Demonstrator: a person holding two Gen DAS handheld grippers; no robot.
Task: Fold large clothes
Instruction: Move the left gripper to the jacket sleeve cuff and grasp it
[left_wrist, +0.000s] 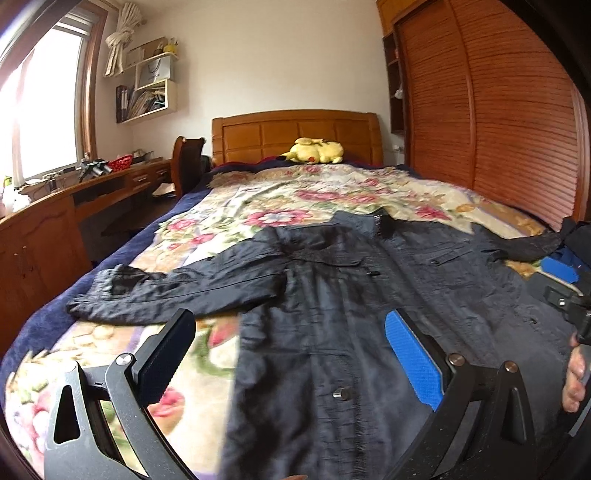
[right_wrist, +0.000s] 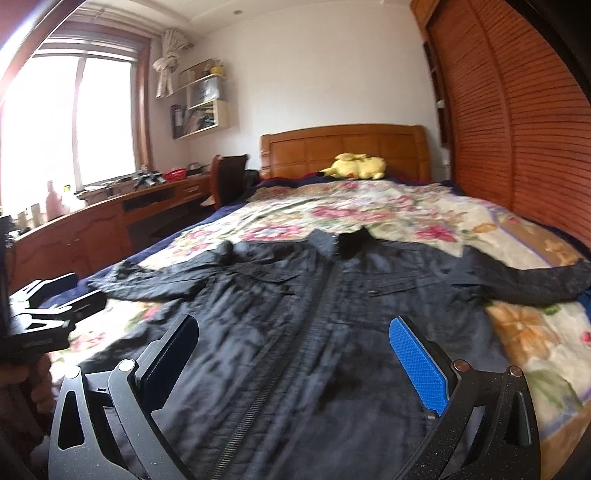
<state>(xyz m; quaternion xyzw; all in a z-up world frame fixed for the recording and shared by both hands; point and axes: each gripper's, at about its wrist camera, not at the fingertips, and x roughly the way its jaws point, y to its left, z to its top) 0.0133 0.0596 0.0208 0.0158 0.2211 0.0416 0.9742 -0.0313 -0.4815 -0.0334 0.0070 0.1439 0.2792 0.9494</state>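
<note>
Hovering: both tools (left_wrist: 291, 350) (right_wrist: 295, 354) spread wide, empty, over jacket (right_wrist: 314, 314); floral blanket (left_wrist: 332, 192) beyond collar.

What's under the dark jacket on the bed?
The dark jacket lies spread flat on a floral blanket, which shows around it. Anything beneath the jacket's body is covered and cannot be seen.

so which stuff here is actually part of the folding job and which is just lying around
Part of the job:
dark jacket, spread flat on the floral bedspread
left gripper, open
right gripper, open

Just lying about:
yellow plush toy by the headboard
red basket on the desk
wall shelves
</note>
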